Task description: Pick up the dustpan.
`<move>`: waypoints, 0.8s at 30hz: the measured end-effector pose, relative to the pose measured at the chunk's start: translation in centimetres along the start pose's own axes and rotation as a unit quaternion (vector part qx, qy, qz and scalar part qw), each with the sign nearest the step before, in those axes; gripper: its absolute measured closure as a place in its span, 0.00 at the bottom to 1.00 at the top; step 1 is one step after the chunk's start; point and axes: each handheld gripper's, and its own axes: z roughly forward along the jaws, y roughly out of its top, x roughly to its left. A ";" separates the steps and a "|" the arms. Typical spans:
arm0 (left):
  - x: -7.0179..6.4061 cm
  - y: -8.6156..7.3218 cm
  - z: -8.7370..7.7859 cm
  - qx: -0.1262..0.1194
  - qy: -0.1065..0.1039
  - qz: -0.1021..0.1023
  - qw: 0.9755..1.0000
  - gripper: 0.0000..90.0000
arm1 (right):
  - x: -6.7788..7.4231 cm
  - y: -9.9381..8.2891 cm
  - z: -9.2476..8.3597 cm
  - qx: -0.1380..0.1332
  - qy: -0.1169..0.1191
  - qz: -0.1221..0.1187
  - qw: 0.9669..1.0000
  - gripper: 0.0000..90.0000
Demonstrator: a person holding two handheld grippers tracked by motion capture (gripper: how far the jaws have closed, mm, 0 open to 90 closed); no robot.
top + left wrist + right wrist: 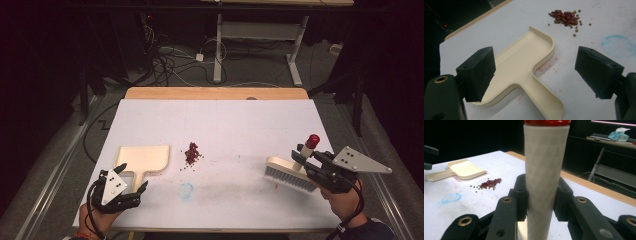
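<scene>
The dustpan (524, 65) is laid on the counter (240, 120), handle pointing at the left gripper (534, 72), whose jaws are spread either side, untouching. The brush (292, 172) is clamped by the right gripper (320, 167).

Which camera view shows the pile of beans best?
The left gripper view: the beans are closest there, red and small green ones distinct. The high view gives a small dark red heap; the right gripper view a low, distant patch.
</scene>
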 end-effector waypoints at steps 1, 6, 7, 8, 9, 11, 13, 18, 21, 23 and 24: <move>0.0 0.0 0.0 0.003 -0.004 -0.001 1.000 0.19 | -0.1 0.0 0.2 -0.002 0.004 -0.002 1.000 0.77; -0.1 0.0 -0.1 0.014 -0.012 -0.011 1.000 0.19 | 0.0 0.0 0.3 -0.013 -0.002 -0.001 1.000 0.77; -0.1 -0.1 -0.2 0.027 -0.008 -0.014 1.000 0.19 | 0.1 0.2 0.5 -0.014 0.001 0.000 1.000 0.77; -0.1 -0.1 -0.2 0.027 -0.008 -0.014 1.000 0.19 | 0.2 0.3 0.6 -0.012 0.001 0.000 1.000 0.77; -0.1 -0.1 -0.5 0.037 -0.012 -0.023 0.999 0.20 | 0.2 0.4 0.8 -0.013 0.003 -0.006 1.000 0.77; 0.0 -0.1 -0.6 0.058 -0.009 -0.034 0.998 0.21 | 0.3 0.4 0.9 -0.013 0.002 -0.009 1.000 0.77; 0.2 0.0 -0.7 0.091 -0.015 -0.068 0.993 0.21 | 0.4 0.4 1.4 -0.007 0.007 -0.009 1.000 0.77; 1.0 -0.3 0.2 0.161 -0.034 -0.157 0.974 0.25 | 0.6 0.4 2.0 -0.002 0.009 -0.020 1.000 0.77; 1.3 -0.8 0.9 0.172 -0.048 -0.181 0.967 0.26 | 0.6 0.3 2.0 0.000 0.009 -0.017 1.000 0.77; 1.5 -0.9 2.5 0.182 -0.067 -0.193 0.962 0.34 | 0.6 0.3 2.0 0.000 0.006 -0.017 1.000 0.77; 1.5 -0.9 2.5 0.182 -0.067 -0.193 0.962 0.37 | 0.7 0.3 2.0 0.002 0.006 -0.017 1.000 0.77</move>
